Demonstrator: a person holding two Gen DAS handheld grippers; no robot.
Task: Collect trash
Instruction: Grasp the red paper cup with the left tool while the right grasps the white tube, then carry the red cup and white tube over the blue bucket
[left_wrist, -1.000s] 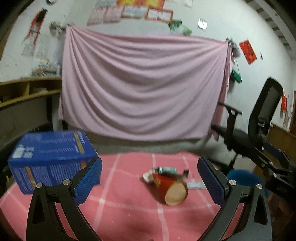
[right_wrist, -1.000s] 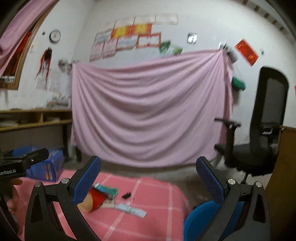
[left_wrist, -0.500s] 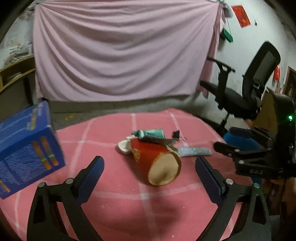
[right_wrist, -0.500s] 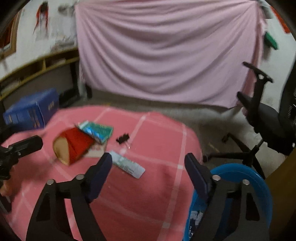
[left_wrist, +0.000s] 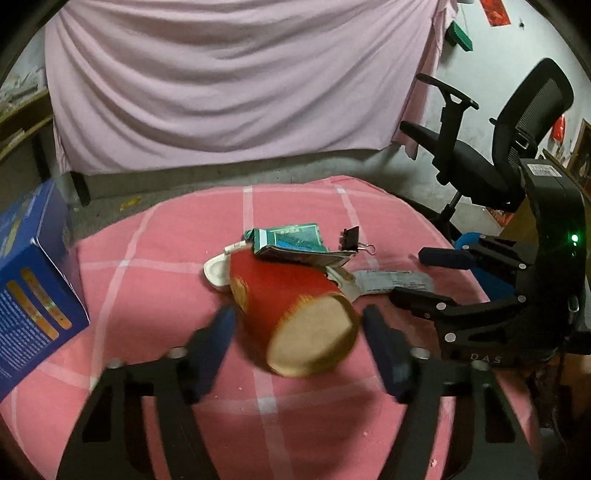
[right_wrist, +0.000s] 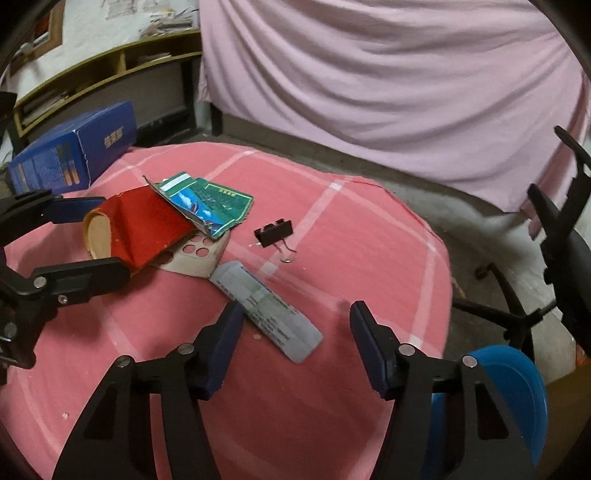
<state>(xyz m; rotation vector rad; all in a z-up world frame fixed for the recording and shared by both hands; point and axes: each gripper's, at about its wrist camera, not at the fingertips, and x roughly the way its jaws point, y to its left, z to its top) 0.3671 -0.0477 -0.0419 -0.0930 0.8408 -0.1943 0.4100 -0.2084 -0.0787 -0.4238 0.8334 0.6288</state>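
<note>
A red paper cup (left_wrist: 295, 295) lies on its side on the pink checked tablecloth (left_wrist: 147, 280), open mouth toward me. A torn green carton (left_wrist: 291, 240), a white holed card (right_wrist: 195, 254) and a grey flat packet (right_wrist: 269, 310) lie around it, with a black binder clip (right_wrist: 273, 230) beside them. My left gripper (left_wrist: 299, 332) is open, its fingers on either side of the cup's mouth, not touching. My right gripper (right_wrist: 295, 332) is open and empty, just above the grey packet's near end. The cup also shows in the right wrist view (right_wrist: 136, 229).
A blue box (left_wrist: 29, 280) stands at the table's left edge. A blue bin (right_wrist: 509, 398) sits off the table's right side. A black office chair (left_wrist: 498, 147) stands behind on the right. A pink sheet (left_wrist: 236, 74) hangs on the wall.
Both grippers have tilted down and moved in toward the table. The left one has closed in on the cup and narrowed its opening. The right one now hovers by the grey packet.
</note>
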